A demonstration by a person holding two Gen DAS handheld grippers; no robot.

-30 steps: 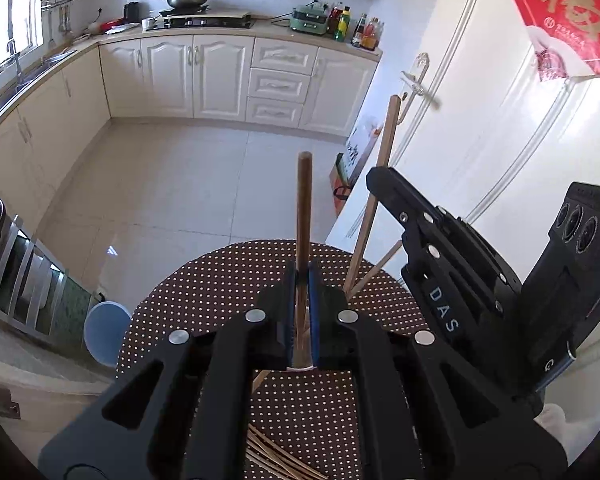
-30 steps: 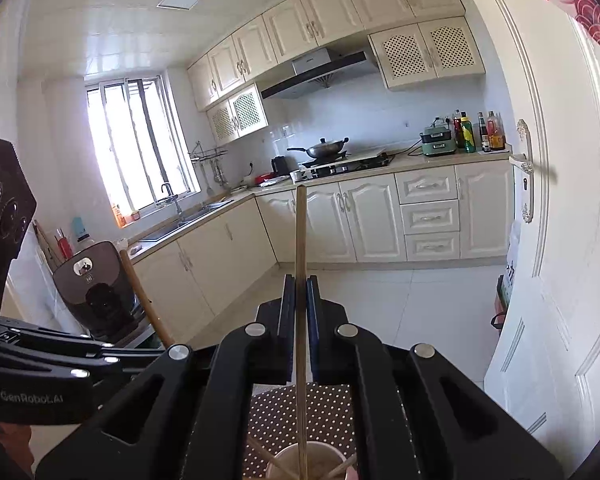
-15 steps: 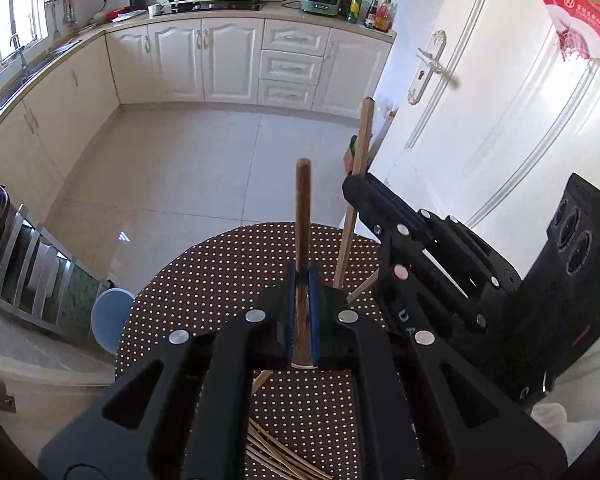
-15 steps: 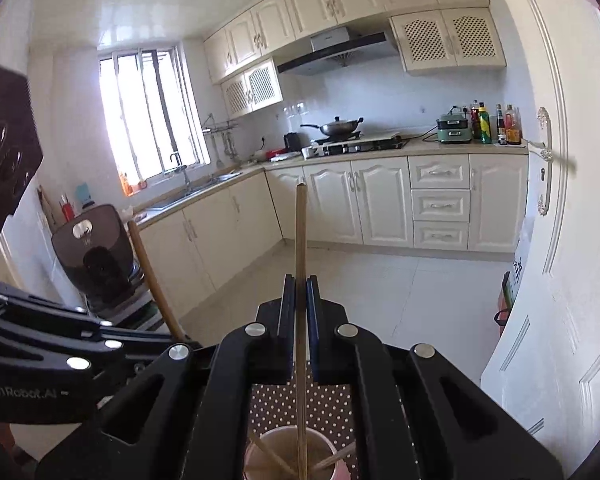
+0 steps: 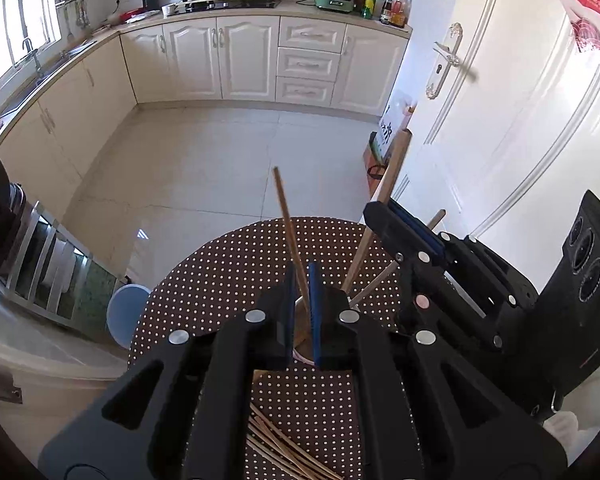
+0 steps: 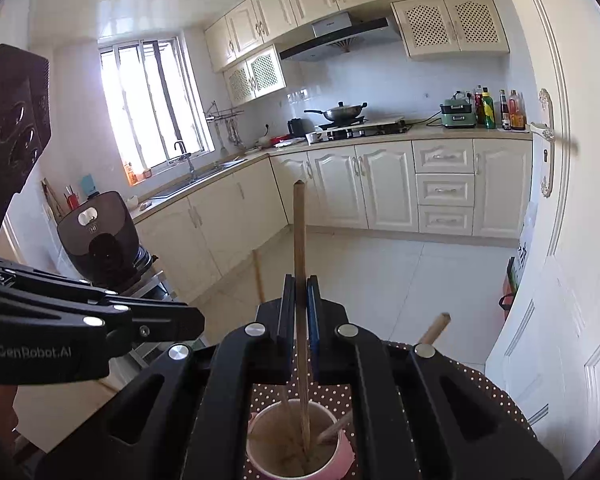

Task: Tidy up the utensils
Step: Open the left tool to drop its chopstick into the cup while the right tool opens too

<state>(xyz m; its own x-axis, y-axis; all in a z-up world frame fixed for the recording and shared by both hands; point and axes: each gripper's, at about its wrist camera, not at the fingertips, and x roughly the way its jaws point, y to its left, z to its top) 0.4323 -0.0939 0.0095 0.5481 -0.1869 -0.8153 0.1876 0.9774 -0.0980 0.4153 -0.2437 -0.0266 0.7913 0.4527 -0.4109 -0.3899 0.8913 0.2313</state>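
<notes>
A pink cup stands on the dotted round table, with chopsticks standing in it. My left gripper is open just above the cup; a brown chopstick leans loose between its fingers, its lower end in the cup. My right gripper is shut on a lighter chopstick, upright, with its lower end inside the cup. In the left wrist view the right gripper is to the right of the cup, holding that chopstick. Several loose chopsticks lie on the table near me.
Another chopstick leans out of the cup to the right. A white door is close on the right. A blue stool stands left of the table. A black appliance sits at left.
My left gripper has opened and let go of the brown chopstick, which now leans left in the cup. Both grippers have come lower over the cup.
</notes>
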